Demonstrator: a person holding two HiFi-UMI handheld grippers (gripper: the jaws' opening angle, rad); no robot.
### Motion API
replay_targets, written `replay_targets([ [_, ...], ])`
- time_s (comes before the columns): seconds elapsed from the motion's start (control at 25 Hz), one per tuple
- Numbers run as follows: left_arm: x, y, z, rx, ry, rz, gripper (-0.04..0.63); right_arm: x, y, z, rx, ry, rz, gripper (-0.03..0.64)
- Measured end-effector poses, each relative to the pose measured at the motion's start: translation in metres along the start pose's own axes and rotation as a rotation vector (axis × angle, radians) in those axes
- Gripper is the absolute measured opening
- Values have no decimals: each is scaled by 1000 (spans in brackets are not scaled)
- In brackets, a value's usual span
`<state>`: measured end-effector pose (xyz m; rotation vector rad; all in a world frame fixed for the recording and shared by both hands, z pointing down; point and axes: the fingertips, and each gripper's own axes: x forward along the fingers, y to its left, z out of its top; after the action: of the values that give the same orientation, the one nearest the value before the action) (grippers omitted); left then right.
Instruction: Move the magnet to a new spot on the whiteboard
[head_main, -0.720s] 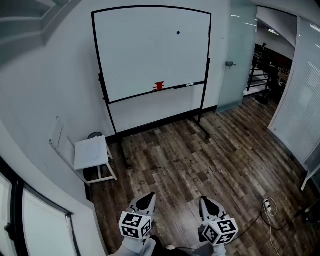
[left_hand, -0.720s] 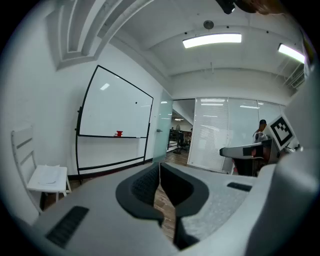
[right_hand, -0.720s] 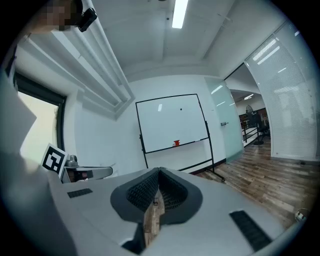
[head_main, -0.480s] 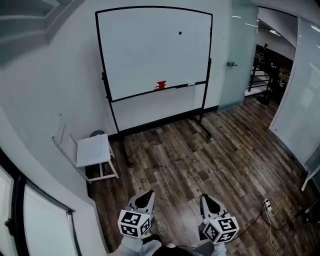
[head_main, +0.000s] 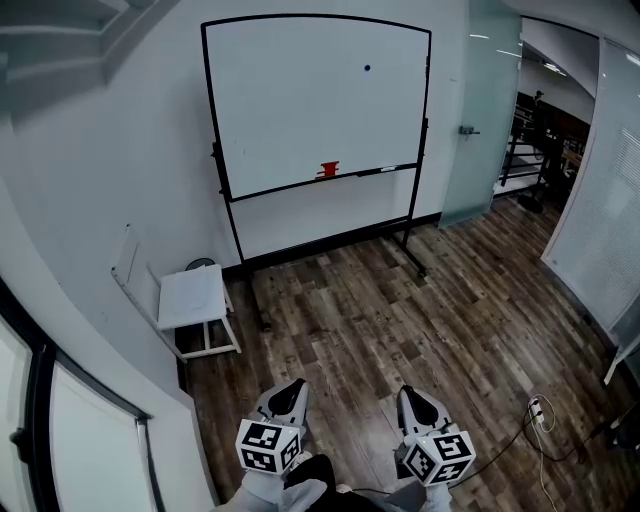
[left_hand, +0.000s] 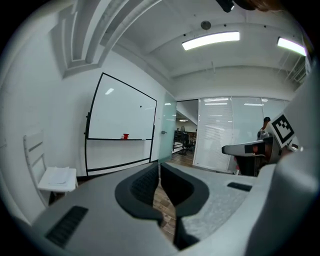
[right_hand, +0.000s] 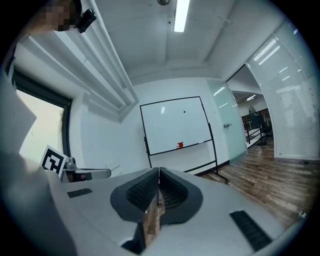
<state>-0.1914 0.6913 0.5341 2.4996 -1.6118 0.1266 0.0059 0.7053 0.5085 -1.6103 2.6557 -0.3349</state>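
Magnet (head_main: 367, 68): sitting near whiteboard (head_main: 300, 120) top-right corner, well apart from both tools. Left gripper (head_main: 293, 396), right gripper (head_main: 411, 400): hanging low, jaws together, holding nothing. Probably needing: walking up, spreading jaws, squaring on before clamping.

This is an office: a free-standing whiteboard (head_main: 315, 100) stands against a plain white wall, with a frosted glass door (head_main: 487, 110) just right of it, blind-covered glass partitions (head_main: 600, 200) further right, wood-plank flooring (head_main: 400, 320) before it and ceiling strip lights (left_hand: 210, 41) above.
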Motion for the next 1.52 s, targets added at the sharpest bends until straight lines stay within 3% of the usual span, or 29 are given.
replay_targets([
  [0.08,-1,0,-4,-17,4,-14,37,1,2,-2,0,4,4,28],
  [0.28,3,-1,-7,-35,6,-25,172,6,2,-6,6,18,4,28],
  [0.44,11,7,-9,-46,7,-23,209,18,3,-9,8,27,11,28],
  [1.52,185,93,64,-44,-35,3,214,192,-89,52,-34,49,10,28],
])
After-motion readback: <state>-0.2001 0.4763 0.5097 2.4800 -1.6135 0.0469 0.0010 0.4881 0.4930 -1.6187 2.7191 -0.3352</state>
